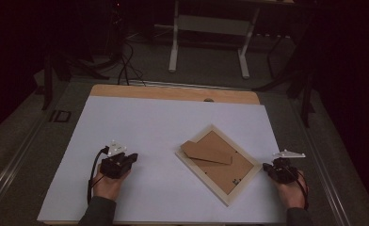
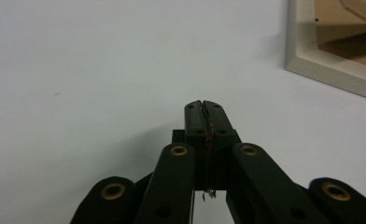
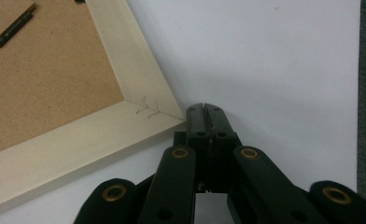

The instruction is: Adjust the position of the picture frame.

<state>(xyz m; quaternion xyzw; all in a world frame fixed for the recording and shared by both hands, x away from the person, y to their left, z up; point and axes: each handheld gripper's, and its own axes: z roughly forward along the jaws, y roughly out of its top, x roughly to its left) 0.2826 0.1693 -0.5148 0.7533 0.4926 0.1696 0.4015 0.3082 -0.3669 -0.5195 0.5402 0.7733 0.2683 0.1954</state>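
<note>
1. The picture frame [image 1: 219, 163] lies face down on the desk [image 1: 140, 127], its stand flap [image 1: 206, 152] raised.
2. The right gripper [image 3: 204, 108], pressed together and empty, sits at the frame's corner.
3. The left gripper [image 2: 203, 104], pressed together, rests well apart from the frame.

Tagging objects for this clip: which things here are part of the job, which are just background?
In the job:
- picture frame, lying back up, stand flap raised
- right gripper, shut, at the frame's corner
- left gripper, shut, on the bare white sheet

Background:
- white desk legs on the floor behind
- cables
</note>
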